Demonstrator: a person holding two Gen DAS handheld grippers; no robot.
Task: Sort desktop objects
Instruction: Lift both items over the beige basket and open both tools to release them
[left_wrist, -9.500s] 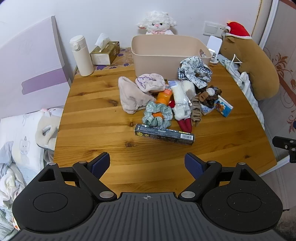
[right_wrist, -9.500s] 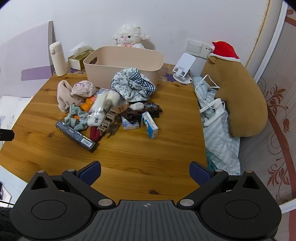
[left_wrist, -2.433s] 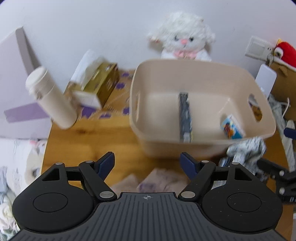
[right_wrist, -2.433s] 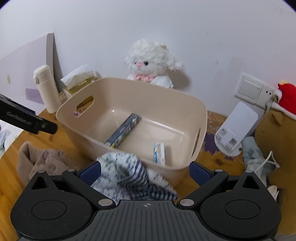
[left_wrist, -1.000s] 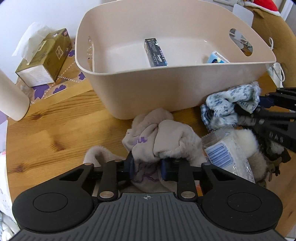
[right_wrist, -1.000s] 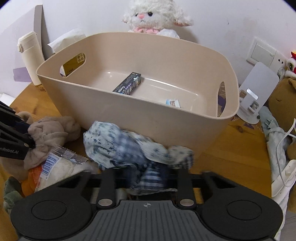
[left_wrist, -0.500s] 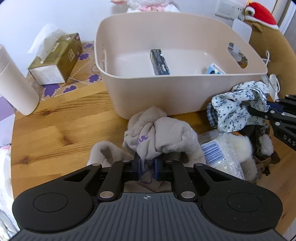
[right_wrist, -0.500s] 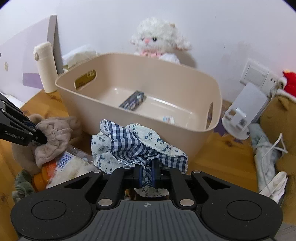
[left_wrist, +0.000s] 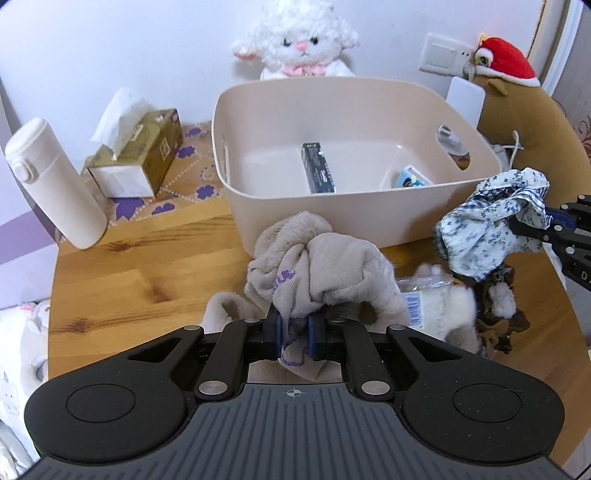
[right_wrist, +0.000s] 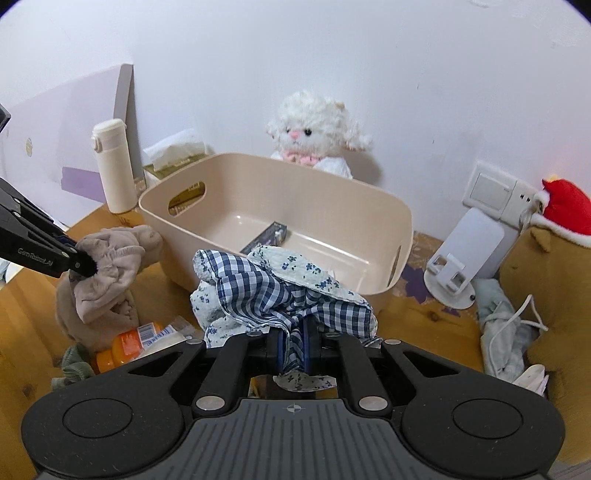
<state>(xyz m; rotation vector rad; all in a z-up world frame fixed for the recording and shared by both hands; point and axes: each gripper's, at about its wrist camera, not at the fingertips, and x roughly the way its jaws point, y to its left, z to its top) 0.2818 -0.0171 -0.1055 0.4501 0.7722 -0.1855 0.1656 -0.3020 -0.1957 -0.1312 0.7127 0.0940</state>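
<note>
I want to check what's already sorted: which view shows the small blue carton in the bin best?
The left wrist view. It looks down into the beige bin, so the small blue carton shows against the right wall near the long dark box. In the right wrist view the checked cloth covers that corner; the carton cannot be seen.

Bin mouth open above; near wall blocks level entry.

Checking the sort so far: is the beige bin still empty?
No. A dark long box and a small blue-and-white carton already lie on the floor of the beige bin.
</note>
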